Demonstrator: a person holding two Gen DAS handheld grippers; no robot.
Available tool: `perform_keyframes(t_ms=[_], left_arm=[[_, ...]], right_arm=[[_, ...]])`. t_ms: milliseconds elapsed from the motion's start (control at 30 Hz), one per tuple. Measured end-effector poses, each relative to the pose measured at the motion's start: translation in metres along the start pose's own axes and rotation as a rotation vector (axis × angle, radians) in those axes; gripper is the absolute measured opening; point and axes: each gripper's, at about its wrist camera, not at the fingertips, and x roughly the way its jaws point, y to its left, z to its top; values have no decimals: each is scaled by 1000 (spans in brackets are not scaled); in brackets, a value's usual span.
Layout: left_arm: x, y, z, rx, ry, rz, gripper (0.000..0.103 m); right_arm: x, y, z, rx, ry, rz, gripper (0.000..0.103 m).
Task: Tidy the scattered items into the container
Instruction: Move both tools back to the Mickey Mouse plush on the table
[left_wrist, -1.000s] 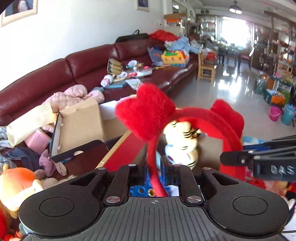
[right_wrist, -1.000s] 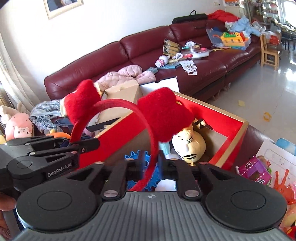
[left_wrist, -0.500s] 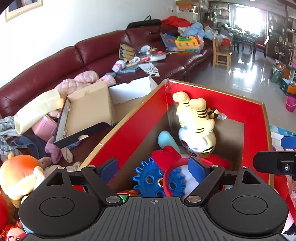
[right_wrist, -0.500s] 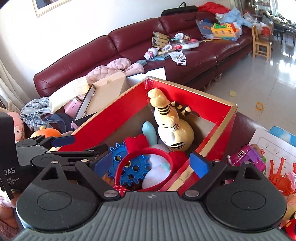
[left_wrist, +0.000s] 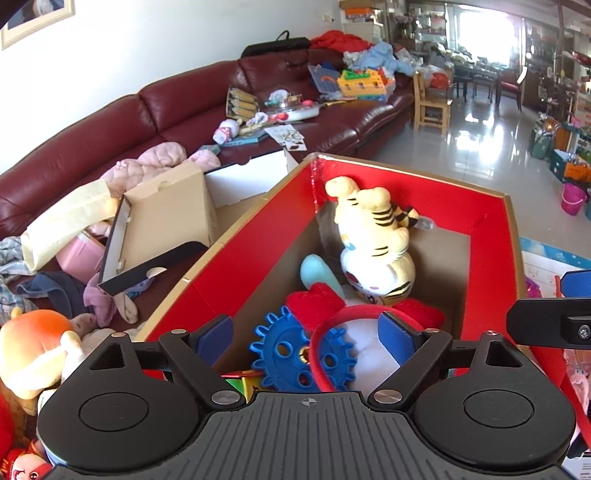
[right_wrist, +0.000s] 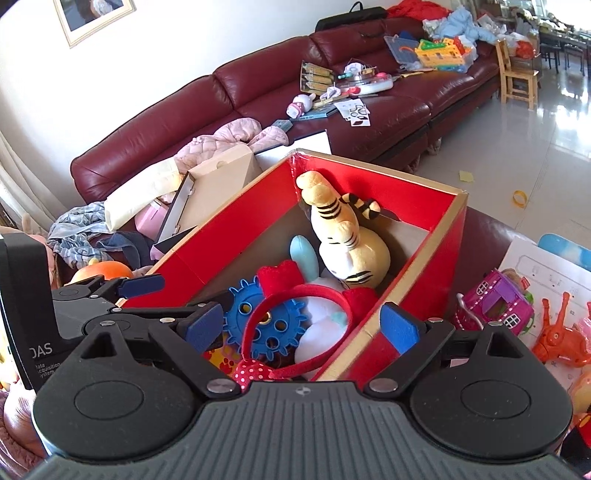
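Observation:
A red cardboard box (left_wrist: 480, 206) (right_wrist: 417, 192) holds a plush tiger (left_wrist: 376, 240) (right_wrist: 347, 240), a blue gear (left_wrist: 288, 354) (right_wrist: 255, 317) and a red plush headband (left_wrist: 332, 332) (right_wrist: 295, 295) lying on top of a white soft toy. My left gripper (left_wrist: 304, 332) is open and empty above the box's near end. My right gripper (right_wrist: 301, 326) is open and empty above the box's near right wall. The left gripper also shows in the right wrist view (right_wrist: 122, 299), at the left.
A purple toy house (right_wrist: 495, 302) and an orange toy (right_wrist: 561, 336) lie right of the box. An open brown carton (left_wrist: 162, 218), clothes and an orange plush (left_wrist: 33, 343) lie left of it. A dark red sofa (left_wrist: 184, 99) with clutter stands behind.
Both grippers held the red headband above the box one second ago. They have opened, and the headband now lies inside the box. Both grippers have drawn back slightly.

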Motion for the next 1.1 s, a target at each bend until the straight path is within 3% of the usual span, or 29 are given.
perform_keyframes(t_ms=[300,700,900,1100], left_arm=[[-17,-34,3,46,-26,-35,94],[-42,-101,-3,124,-52,-206,95],[-54,-150,-24,237,-39,-303,95],[-43,-184,-47,256,43,-338,96]], right_arm=[[-30,-29,-4,27,-30,-20,93],[-86,-81,-13,71,-93,-110,96],[-100,-128,-38,194,-95,-166,96],[-115,-173,-72,341,-85,-213,96]])
